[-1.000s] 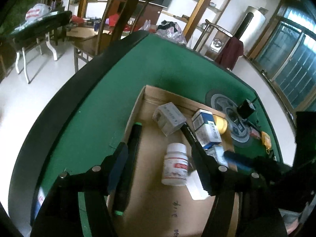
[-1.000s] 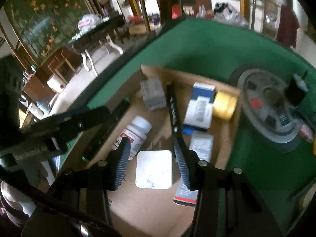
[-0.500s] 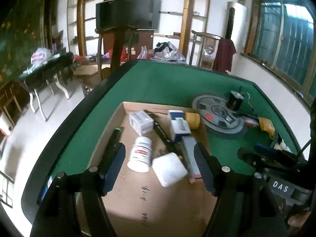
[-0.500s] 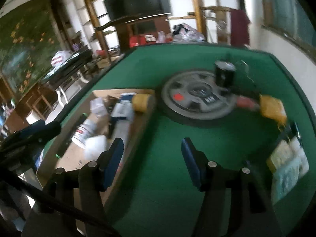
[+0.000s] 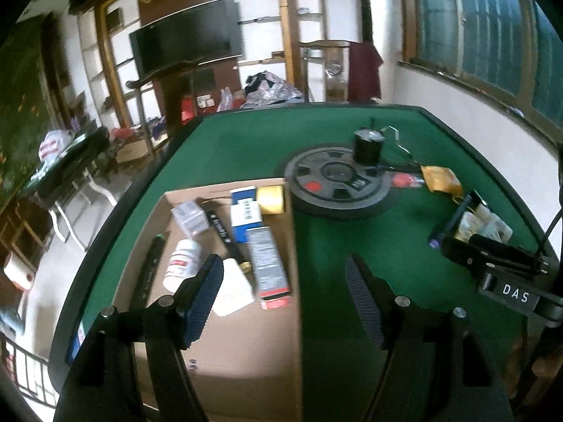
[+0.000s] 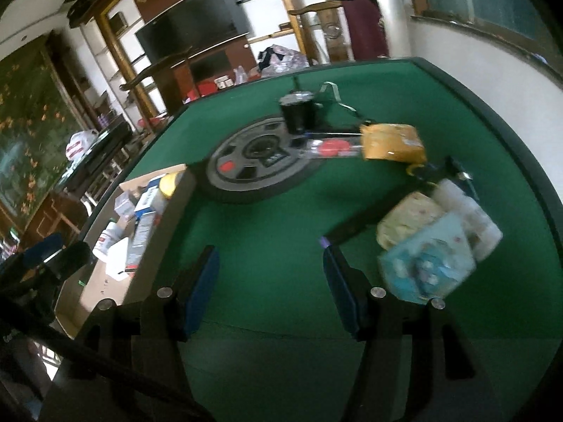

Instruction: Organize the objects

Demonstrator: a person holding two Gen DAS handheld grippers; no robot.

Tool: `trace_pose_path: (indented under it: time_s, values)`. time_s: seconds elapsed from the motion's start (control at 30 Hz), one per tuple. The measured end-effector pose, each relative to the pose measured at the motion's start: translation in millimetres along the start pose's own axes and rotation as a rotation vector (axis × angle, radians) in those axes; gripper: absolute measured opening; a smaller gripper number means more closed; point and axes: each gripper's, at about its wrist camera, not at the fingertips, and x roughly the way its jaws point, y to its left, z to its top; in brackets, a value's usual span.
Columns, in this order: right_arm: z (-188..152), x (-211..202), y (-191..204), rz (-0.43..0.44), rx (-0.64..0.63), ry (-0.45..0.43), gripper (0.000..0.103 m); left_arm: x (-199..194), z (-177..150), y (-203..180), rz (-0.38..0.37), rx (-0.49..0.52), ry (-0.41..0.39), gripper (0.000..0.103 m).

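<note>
A shallow cardboard box (image 5: 246, 334) lies on the green table and holds a white pill bottle (image 5: 181, 263), a white square pad (image 5: 234, 288), small cartons (image 5: 267, 263), a black marker (image 5: 149, 270) and a yellow roll (image 5: 271, 198). My left gripper (image 5: 285, 299) is open and empty above the box's right edge. My right gripper (image 6: 271, 285) is open and empty over bare green cloth. To its right lie tissue packs (image 6: 429, 256), a yellow packet (image 6: 390, 142) and a dark pen (image 6: 355, 227). The box also shows in the right wrist view (image 6: 105, 292).
A grey weight plate (image 5: 337, 186) with a black cylinder (image 5: 367, 146) on it sits mid-table. The right gripper's body (image 5: 492, 260) is at the right of the left wrist view. Chairs, shelves and a side table stand beyond the table's edge.
Both grippers have pulled back from the box and swung right. The right gripper let go of the white pad, which now lies in the box, and faces the loose objects on the right.
</note>
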Motion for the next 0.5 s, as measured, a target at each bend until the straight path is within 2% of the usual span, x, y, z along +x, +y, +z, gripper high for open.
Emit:
trace_pose_path:
  time_s: [0.23, 0.5]
  values:
    - [-1, -11, -34, -0.017, 0.056, -0.009, 0.06, 0, 0, -35, -0.005, 0.065, 0.016, 0.066]
    - [4, -15, -54, -0.026, 0.091, -0.015, 0.06, 8, -3, -54, -0.026, 0.087, 0.057, 0.066]
